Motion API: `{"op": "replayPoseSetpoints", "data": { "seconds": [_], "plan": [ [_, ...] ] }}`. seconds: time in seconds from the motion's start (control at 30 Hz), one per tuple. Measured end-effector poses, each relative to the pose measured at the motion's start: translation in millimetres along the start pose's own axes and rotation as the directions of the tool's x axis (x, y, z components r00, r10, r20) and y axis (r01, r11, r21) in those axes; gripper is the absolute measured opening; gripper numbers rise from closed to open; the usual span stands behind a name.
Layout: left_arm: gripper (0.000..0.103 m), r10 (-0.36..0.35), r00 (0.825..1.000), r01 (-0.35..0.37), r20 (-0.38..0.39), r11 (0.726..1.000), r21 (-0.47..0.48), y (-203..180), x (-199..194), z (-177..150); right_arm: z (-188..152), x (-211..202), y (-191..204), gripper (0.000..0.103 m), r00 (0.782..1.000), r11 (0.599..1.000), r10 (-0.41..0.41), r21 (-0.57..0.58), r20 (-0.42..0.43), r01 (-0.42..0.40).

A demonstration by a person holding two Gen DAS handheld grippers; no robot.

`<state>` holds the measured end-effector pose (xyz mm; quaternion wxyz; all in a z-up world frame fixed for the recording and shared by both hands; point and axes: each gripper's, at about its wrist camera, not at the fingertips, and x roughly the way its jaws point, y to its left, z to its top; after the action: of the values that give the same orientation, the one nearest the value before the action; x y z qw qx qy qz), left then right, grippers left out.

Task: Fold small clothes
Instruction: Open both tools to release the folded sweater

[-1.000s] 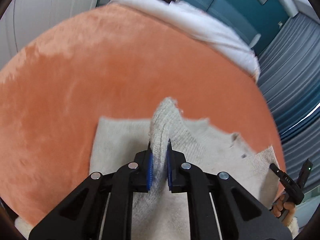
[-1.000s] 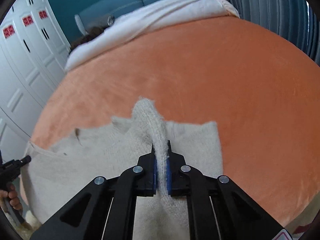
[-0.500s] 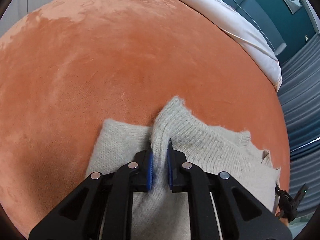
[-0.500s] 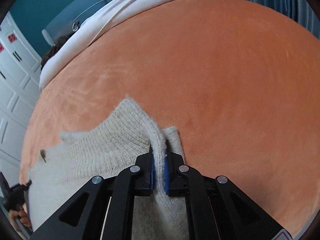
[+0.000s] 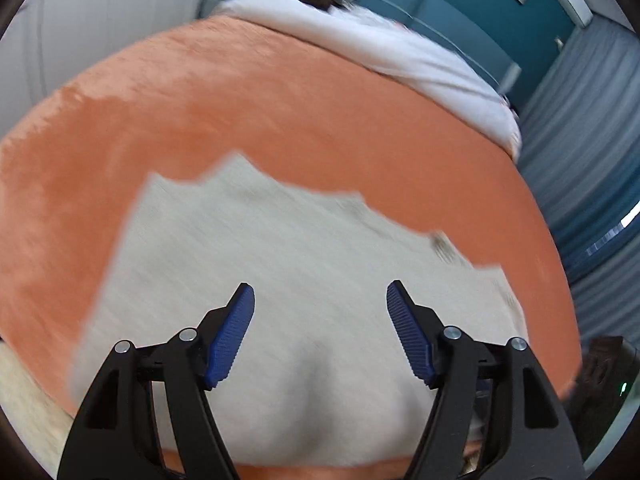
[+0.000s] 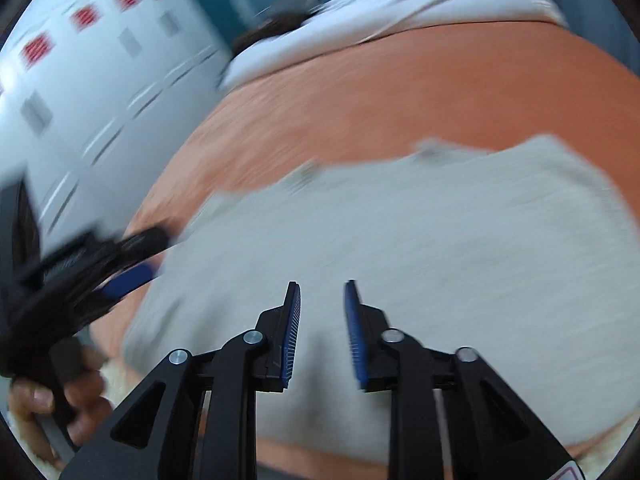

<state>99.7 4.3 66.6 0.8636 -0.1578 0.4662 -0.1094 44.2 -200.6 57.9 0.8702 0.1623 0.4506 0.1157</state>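
A cream knitted sweater [image 5: 280,264] lies folded flat on the orange blanket [image 5: 280,112]; it also shows in the right wrist view [image 6: 420,232]. My left gripper [image 5: 320,300] is wide open and empty, above the sweater's near part. My right gripper [image 6: 322,296] is open and empty over the sweater too. The left gripper [image 6: 120,256] shows blurred at the left of the right wrist view, held by a hand. Both views are motion-blurred.
A white folded duvet [image 5: 380,48] lies at the far end of the bed. White wardrobe doors [image 6: 80,80] stand to the left, grey curtains [image 5: 592,160] to the right. The near bed edge [image 5: 300,472] lies just below the grippers.
Both grippers let go of the sweater's edge and opened. The carried edge now lies flat on the garment. Both grippers have pulled back toward the near bed edge.
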Motion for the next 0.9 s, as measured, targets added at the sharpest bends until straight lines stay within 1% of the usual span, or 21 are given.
{"op": "replayPoseSetpoints", "data": {
  "seconds": [0.07,0.13,0.17,0.23,0.3,0.33,0.37,0.4,0.43,0.5,0.53,0.57,0.6,0.63,0.67,0.7,0.73,0.8,0.83,0.87,0.9],
  "plan": [
    [0.055,0.042,0.997,-0.04,-0.063,0.998,0.041,-6.6,17.4,-16.7,-14.9,16.2,20.3,0.015,0.999,0.999,0.015,-0.05,-0.038,-0.017],
    [0.053,0.084,0.992,-0.083,-0.09,0.996,0.023,6.6,25.7,-25.0,-22.3,19.4,12.2,0.014,0.999,0.999,-0.019,-0.051,-0.051,0.016],
    [0.042,0.091,0.992,-0.09,-0.09,0.996,0.015,14.8,25.8,-26.7,-23.6,14.8,-6.5,0.013,0.998,0.998,-0.053,-0.019,-0.042,0.052],
    [0.03,0.082,0.993,-0.082,-0.084,0.997,0.002,37.4,18.8,-27.5,-27.4,-3.3,-51.0,0.0,0.995,0.992,-0.092,0.079,-0.025,0.093],
    [0.028,0.091,0.993,-0.091,-0.074,0.996,-0.005,57.5,8.9,-26.9,-33.6,-27.6,-98.9,0.0,0.988,0.973,-0.156,0.17,-0.005,0.155],
    [0.029,0.118,0.991,-0.118,-0.065,0.993,-0.002,63.4,4.9,-29.9,-37.4,-42.6,-124.5,0.0,0.984,0.962,-0.176,0.214,0.012,0.17],
    [0.029,0.167,0.984,-0.167,-0.058,0.986,0.003,72.0,1.3,-31.8,-40.9,-56.3,-143.3,0.0,0.969,0.94,-0.247,0.245,0.013,0.236],
    [0.029,0.174,0.983,-0.174,-0.052,0.985,-0.004,83.7,-1.6,-35.2,-42.1,-64.3,-162.2,0.0,0.943,0.909,-0.332,0.268,0.0,0.32],
    [0.03,0.137,0.989,-0.138,-0.049,0.99,-0.027,92.3,-3.4,-39.0,-48.7,-76.7,-183.5,0.0,0.942,0.89,-0.335,0.328,0.004,0.315],
    [0.03,0.12,0.992,-0.121,-0.04,0.992,-0.027,96.4,-3.6,-44.1,-57.1,-89.5,-209.2,0.0,0.967,0.858,-0.252,0.469,0.025,0.212],
    [0.03,0.143,0.989,-0.143,-0.039,0.99,-0.001,91.3,-4.4,-43.8,-54.9,-90.7,-208.0,0.0,0.964,0.857,-0.265,0.463,0.017,0.227],
    [0.028,0.163,0.986,-0.162,-0.039,0.987,0.015,84.8,-6.8,-42.1,-49.8,-91.4,-199.3,0.0,0.952,0.865,-0.305,0.422,0.011,0.272],
    [0.029,0.156,0.987,-0.156,-0.032,0.988,0.014,77.2,-12.5,-38.9,-44.1,-92.1,-187.1,0.003,0.941,0.872,-0.338,0.381,0.016,0.307],
    [0.031,0.134,0.991,-0.134,-0.016,0.991,0.01,71.0,-19.0,-35.6,-34.1,-88.9,-169.4,0.012,0.939,0.889,-0.341,0.337,0.035,0.31],
    [0.034,0.12,0.993,-0.12,0.0,0.993,0.017,64.9,-23.9,-32.3,-28.1,-87.2,-157.6,0.012,0.943,0.905,-0.328,0.304,0.051,0.298],
    [0.035,0.129,0.992,-0.129,0.003,0.991,0.038,61.1,-24.2,-30.4,-22.7,-82.4,-149.3,0.012,0.948,0.917,-0.313,0.277,0.054,0.287],
    [0.035,0.163,0.987,-0.162,-0.013,0.985,0.065,58.6,-17.9,-28.6,-19.3,-72.2,-142.6,0.012,0.951,0.927,-0.306,0.237,0.036,0.29],
    [0.036,0.198,0.976,-0.192,-0.089,0.979,0.071,68.3,7.0,-32.1,-23.6,-46.9,-143.1,0.009,0.935,0.918,-0.353,0.178,-0.042,0.355],
    [0.036,0.183,0.979,-0.178,-0.094,0.983,0.052,76.0,12.5,-36.3,-29.1,-32.4,-147.8,0.002,0.929,0.914,-0.364,0.169,-0.062,0.369],
    [0.036,0.155,0.985,-0.154,-0.079,0.988,0.028,81.7,10.7,-38.6,-30.8,-35.6,-150.8,0.002,0.932,0.913,-0.36,0.189,-0.039,0.361],
    [0.036,0.146,0.986,-0.145,-0.081,0.989,0.013,83.6,6.4,-37.4,-27.6,-41.2,-152.1,0.002,0.938,0.913,-0.344,0.219,-0.045,0.345]
  ]
}}
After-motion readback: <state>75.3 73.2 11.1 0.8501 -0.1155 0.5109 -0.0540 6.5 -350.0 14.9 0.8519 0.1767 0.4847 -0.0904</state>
